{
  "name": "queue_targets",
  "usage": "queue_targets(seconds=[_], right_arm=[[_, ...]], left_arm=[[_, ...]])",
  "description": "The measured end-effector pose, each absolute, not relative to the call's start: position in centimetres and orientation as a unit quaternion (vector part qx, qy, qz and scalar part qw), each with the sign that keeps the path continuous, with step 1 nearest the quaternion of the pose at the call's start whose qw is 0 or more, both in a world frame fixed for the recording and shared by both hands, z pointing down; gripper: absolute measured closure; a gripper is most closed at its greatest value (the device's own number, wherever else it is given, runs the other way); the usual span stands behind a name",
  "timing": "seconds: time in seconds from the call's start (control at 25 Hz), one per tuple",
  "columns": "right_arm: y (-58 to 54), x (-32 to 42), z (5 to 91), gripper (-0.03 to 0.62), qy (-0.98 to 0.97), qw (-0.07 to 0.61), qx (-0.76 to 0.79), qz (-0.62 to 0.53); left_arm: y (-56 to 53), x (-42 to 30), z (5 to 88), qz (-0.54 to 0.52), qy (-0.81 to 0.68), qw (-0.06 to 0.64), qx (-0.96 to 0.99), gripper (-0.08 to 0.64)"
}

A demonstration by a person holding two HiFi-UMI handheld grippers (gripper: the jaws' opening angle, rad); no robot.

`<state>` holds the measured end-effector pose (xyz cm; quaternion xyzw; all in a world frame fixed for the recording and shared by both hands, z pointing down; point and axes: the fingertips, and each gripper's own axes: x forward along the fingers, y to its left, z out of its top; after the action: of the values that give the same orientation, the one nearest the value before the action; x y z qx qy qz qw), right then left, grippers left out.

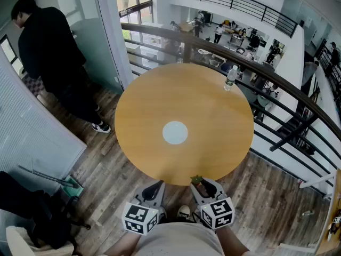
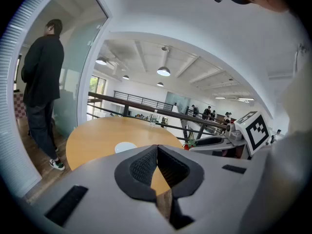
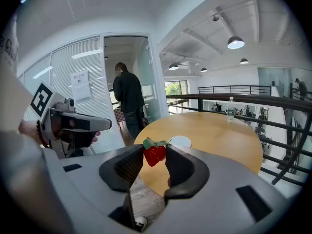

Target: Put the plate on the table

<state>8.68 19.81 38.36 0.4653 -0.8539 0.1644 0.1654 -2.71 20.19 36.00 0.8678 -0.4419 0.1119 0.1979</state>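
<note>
A small white plate [image 1: 175, 132] lies flat near the middle of the round wooden table [image 1: 160, 95]; it also shows in the left gripper view [image 2: 126, 146] and the right gripper view [image 3: 180, 141]. Both grippers hover just short of the table's near edge. My right gripper [image 1: 200, 182] [image 3: 155, 152] is shut on a red strawberry [image 3: 154, 153] [image 1: 196, 179] with green leaves, pinched at the jaw tips. To its left, my left gripper [image 1: 157, 186] [image 2: 157, 147] is shut, its tips touching with nothing between them.
A clear water bottle [image 1: 230, 78] stands at the table's far right edge. A dark metal railing [image 1: 277, 89] curves behind the table above a lower floor. A person in black [image 1: 50, 52] stands at the far left by glass walls. A long-handled tool [image 1: 64, 181] lies on the floor, left.
</note>
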Motion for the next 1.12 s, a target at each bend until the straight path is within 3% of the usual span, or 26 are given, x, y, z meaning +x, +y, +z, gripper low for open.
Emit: queue_targets(seconds=[1.12], right_arm=[[21.3, 12.1, 38.1, 0.439, -0.867, 0.143, 0.446, 0.171]], left_arm=[[22.1, 0.5, 36.0, 0.124, -0.460, 0.191, 0.858, 0.537]])
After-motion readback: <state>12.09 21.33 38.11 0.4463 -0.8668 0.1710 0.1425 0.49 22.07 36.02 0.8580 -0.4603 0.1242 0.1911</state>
